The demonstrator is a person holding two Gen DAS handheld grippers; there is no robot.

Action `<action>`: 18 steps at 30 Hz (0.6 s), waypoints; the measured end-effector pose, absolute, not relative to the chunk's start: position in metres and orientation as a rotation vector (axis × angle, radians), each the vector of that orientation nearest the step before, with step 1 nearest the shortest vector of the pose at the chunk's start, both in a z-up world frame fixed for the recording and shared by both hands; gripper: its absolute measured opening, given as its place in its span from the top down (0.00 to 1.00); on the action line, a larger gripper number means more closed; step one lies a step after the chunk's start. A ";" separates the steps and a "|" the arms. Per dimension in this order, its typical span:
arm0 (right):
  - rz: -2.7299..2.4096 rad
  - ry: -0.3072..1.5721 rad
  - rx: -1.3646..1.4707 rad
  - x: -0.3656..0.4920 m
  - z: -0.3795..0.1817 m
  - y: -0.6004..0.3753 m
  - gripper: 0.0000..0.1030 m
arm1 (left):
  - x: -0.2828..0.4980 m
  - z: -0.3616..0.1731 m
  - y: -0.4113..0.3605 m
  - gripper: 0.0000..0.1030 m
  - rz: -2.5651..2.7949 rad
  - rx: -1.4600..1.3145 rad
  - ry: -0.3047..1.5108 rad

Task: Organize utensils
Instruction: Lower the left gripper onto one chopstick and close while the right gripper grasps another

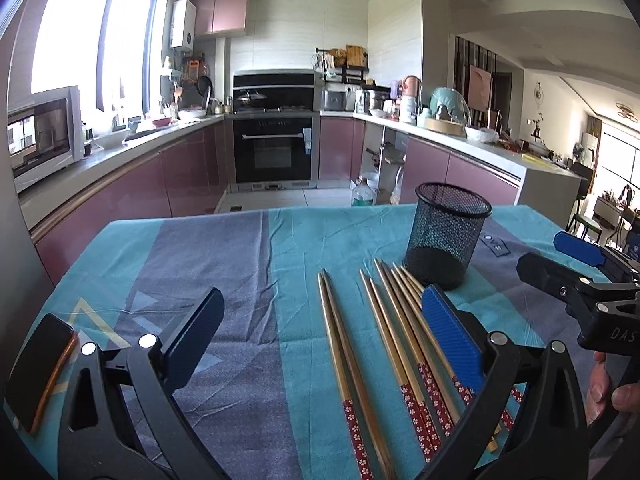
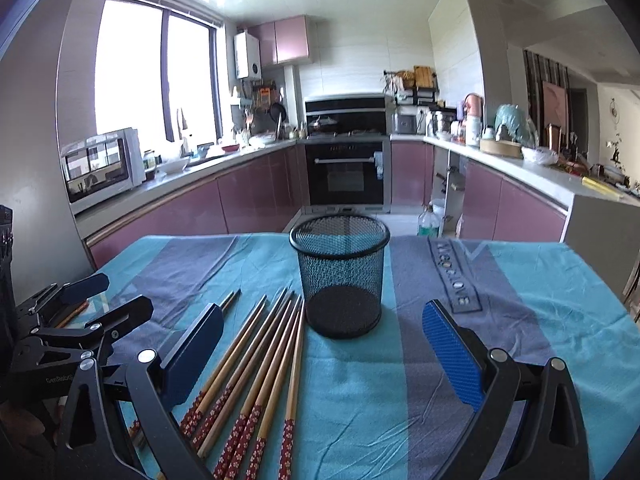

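Several wooden chopsticks [image 1: 384,344] [image 2: 260,372] with red flowered ends lie side by side on the blue striped tablecloth [image 1: 224,264] [image 2: 400,380]. Just beyond their tips stands an upright black mesh cup [image 1: 444,236] [image 2: 340,276] with nothing in it. My left gripper [image 1: 324,340] hovers open above the chopsticks, its right pad over the right-hand bunch. My right gripper [image 2: 324,356] is open too, low over the cloth in front of the cup, its left pad above the chopsticks. Each gripper shows in the other's view: the right gripper [image 1: 560,264] and the left gripper [image 2: 104,300].
A phone in an orange case [image 1: 40,368] lies on the table's near left corner. A hand [image 1: 612,388] grips the right gripper's handle. Behind the table are kitchen counters, an oven [image 1: 274,148] and a microwave [image 2: 102,168].
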State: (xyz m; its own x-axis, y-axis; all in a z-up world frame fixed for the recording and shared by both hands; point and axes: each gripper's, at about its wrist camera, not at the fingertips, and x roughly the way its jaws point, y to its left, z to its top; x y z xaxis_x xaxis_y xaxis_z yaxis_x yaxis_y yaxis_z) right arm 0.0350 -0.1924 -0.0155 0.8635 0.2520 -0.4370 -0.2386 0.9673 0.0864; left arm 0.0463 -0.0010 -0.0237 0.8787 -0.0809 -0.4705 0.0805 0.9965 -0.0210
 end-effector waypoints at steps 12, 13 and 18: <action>0.333 0.781 0.019 0.072 -0.064 -0.182 0.40 | 0.095 -0.067 -0.003 0.35 -0.211 0.005 0.759; 0.341 0.794 0.017 0.073 -0.066 -0.181 0.44 | 0.098 -0.070 -0.003 0.37 -0.217 0.002 0.769; 0.370 0.845 0.006 0.081 -0.068 -0.175 0.55 | 0.111 -0.079 0.002 0.50 -0.265 -0.045 0.820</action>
